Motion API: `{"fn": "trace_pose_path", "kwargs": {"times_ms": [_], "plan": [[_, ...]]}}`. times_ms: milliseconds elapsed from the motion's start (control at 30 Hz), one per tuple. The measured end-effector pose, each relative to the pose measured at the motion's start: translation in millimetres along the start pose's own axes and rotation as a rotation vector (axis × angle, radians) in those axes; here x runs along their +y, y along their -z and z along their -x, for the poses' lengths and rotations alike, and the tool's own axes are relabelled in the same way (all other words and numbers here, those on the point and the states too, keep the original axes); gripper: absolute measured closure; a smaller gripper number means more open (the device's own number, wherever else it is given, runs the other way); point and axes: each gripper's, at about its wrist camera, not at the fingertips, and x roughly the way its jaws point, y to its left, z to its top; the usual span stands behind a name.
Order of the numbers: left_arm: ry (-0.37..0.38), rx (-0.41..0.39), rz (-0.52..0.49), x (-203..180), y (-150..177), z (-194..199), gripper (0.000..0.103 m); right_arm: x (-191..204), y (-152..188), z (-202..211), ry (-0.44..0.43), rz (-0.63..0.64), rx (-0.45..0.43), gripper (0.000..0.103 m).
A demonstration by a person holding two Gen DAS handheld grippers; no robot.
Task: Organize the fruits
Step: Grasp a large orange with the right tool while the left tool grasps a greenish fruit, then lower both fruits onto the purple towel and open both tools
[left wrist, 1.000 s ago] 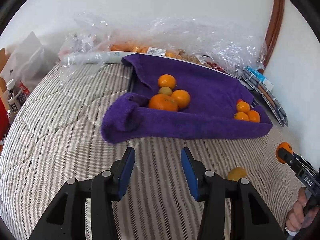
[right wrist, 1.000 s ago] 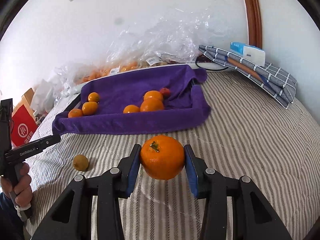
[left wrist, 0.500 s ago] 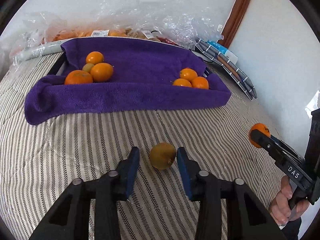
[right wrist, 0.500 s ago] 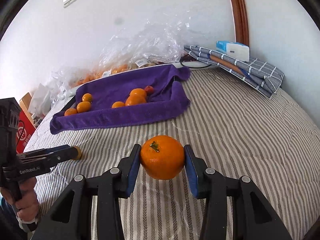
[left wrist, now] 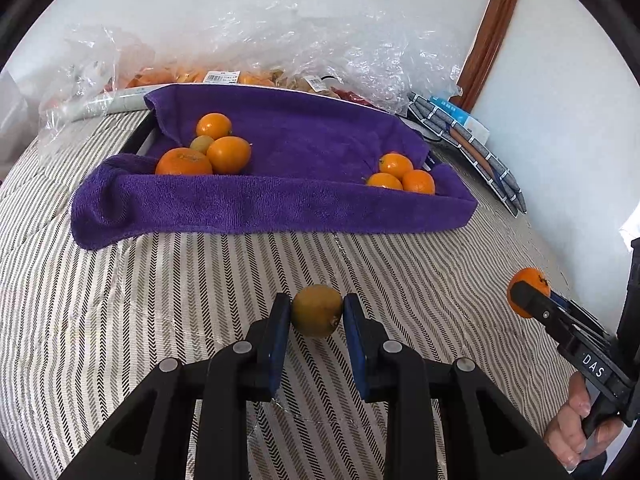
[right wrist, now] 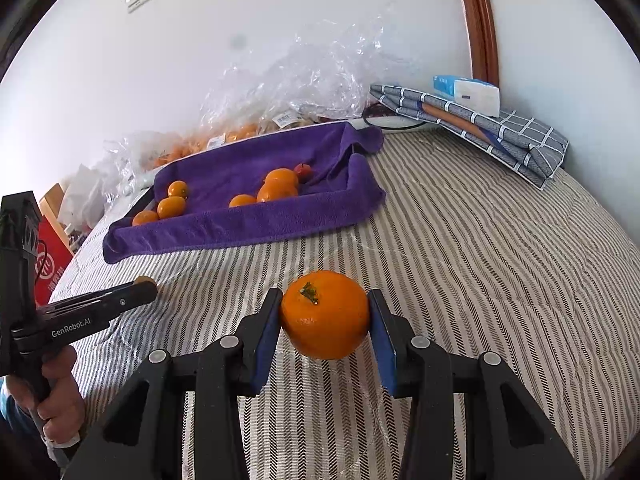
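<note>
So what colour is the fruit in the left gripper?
Olive-brown fruit, between the left gripper's pads; clearest in the left wrist view.

A dull greenish-brown fruit (left wrist: 316, 311) sits pinched between blue pads just above the striped quilt. A big glossy orange (right wrist: 325, 315), stem up, is clamped likewise. Two clusters of oranges, left (left wrist: 208, 151) and right (left wrist: 400, 174), lie in the purple towel-lined tray (left wrist: 272, 204).

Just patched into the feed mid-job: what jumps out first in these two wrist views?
Each gripper is clamped on a fruit above the striped bedspread: the left gripper on a small greenish-brown fruit, the right gripper on a large orange. Behind them the purple towel holds two orange clusters, one at its left end, one at its right.
</note>
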Motion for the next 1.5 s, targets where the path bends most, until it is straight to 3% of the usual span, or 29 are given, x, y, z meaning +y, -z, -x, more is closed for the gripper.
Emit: {"fn": "trace_pose_path", "kwargs": {"times_ms": [300, 467, 700, 800, 1100, 1500], "plan": [[-0.047, -0.069, 0.117, 31, -14, 18, 0.077, 15, -15, -9, -0.01, 0.019, -0.003, 0.061], [-0.057, -0.094, 0.135, 43, -45, 25, 0.077, 17, -45, -11, -0.002, 0.056, -0.041, 0.061], [-0.09, -0.126, 0.12, 44, -88, 3, 0.077, 12, -87, -33, 0.019, 0.062, -0.084, 0.06], [-0.069, -0.111, 0.146, 43, -98, -15, 0.077, 8, -103, -51, 0.016, 0.04, -0.065, 0.061], [-0.06, -0.099, 0.111, 34, -94, -38, 0.077, 3, -106, -97, 0.035, 0.022, -0.012, 0.061], [-0.052, -0.073, 0.124, 32, -93, -46, 0.077, 3, -103, -99, 0.018, 0.014, -0.046, 0.06]]}}
